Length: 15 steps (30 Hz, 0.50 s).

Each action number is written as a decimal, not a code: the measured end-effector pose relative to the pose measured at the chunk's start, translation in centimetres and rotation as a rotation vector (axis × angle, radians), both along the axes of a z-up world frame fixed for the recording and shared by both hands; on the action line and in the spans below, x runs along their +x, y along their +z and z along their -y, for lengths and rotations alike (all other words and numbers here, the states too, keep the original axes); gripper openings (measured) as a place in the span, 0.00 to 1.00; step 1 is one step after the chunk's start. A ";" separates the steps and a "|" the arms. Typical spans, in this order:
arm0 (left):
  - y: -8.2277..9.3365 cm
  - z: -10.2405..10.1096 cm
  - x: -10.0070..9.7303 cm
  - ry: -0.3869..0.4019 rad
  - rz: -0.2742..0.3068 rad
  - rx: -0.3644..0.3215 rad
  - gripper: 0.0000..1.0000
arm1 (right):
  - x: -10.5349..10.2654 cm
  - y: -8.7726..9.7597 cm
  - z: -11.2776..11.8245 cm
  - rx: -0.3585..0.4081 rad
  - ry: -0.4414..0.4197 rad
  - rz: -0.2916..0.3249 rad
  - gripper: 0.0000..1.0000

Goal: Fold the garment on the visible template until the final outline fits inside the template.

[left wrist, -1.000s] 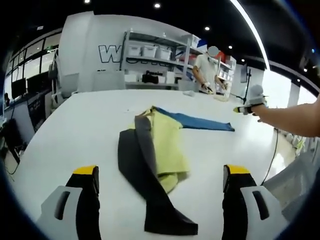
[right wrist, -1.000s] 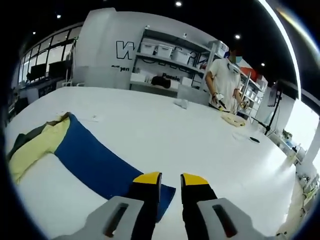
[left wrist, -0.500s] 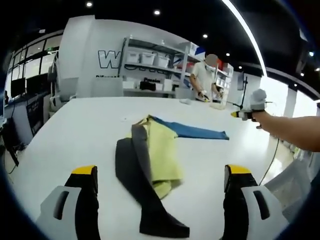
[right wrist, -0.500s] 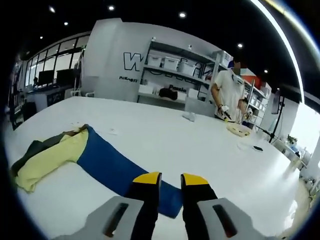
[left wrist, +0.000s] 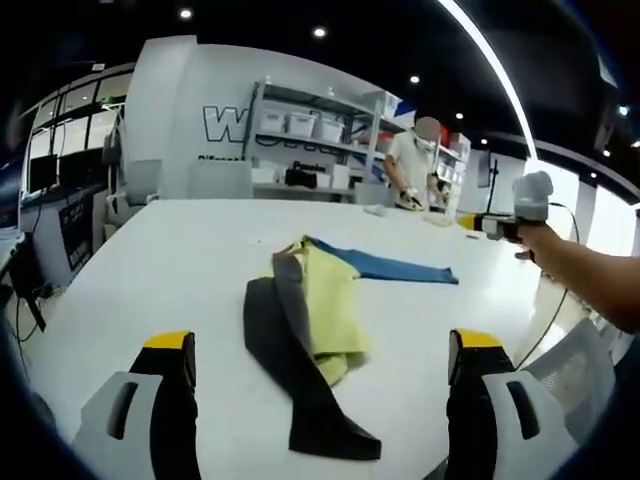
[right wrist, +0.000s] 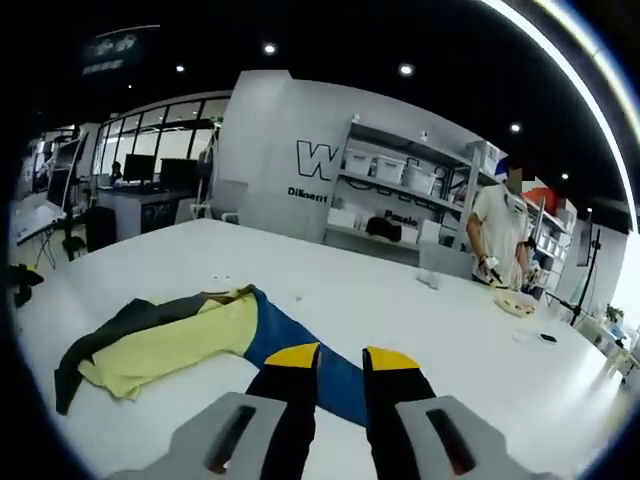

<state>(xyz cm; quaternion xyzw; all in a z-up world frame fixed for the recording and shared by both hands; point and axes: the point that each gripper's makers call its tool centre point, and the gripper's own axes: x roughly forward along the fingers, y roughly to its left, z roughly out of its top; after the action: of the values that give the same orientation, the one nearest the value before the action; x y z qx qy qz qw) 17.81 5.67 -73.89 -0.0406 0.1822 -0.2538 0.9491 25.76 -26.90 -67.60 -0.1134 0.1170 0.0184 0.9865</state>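
A garment lies crumpled on the white table (left wrist: 150, 260). Its yellow part (left wrist: 328, 305) is in the middle, a dark grey part (left wrist: 295, 385) trails toward me, and a blue part (left wrist: 400, 268) stretches away to the right. My left gripper (left wrist: 321, 342) is open wide and holds nothing, hovering short of the grey end. A person's arm holds my right gripper (left wrist: 497, 224) up at the right, off the cloth. In the right gripper view the garment (right wrist: 170, 340) lies to the left, and the blue part (right wrist: 340, 385) runs behind my right gripper (right wrist: 341, 352), whose jaws stand close together with nothing between them.
At the table's far end a person (left wrist: 412, 165) stands working, with small items (right wrist: 522, 305) and a white scrap (right wrist: 428, 281) nearby. Shelves with bins (left wrist: 300, 125) line the back wall. An office chair (left wrist: 575, 365) stands off the table's right edge.
The right gripper has drawn back and up from the end of the blue part. Both views have shifted with the hands. The garment lies as before.
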 end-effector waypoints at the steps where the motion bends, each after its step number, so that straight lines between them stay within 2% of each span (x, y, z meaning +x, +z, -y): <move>1: -0.1 0.0 0.0 0.000 -0.001 0.003 0.99 | -0.3 0.0 -1.1 -0.005 0.023 -0.001 0.15; 3: -0.1 0.1 -0.1 -0.003 -0.002 0.002 0.99 | -0.4 -0.1 -2.1 -0.005 0.051 -0.002 0.16; 9: -0.2 0.7 -0.2 -0.022 -0.003 0.012 0.99 | -2.5 -0.6 -7.8 0.010 0.177 -0.007 0.16; 12: -0.2 0.7 -0.3 -0.024 -0.004 0.012 0.99 | -2.9 -0.7 -8.7 0.003 0.197 -0.008 0.16; 13: -0.3 0.8 -0.4 -0.030 -0.009 0.013 0.99 | -3.9 -1.0 -10.7 0.000 0.244 -0.016 0.16; 15: -0.4 1.0 -0.5 -0.036 -0.015 0.011 0.99 | -4.9 -1.3 -12.4 0.004 0.281 -0.023 0.16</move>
<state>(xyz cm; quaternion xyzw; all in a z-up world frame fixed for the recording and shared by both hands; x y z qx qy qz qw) 17.33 4.70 -74.32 -0.0339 0.1915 -0.2695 0.9431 20.89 -14.48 -68.91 -0.1265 0.1111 0.1579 0.9730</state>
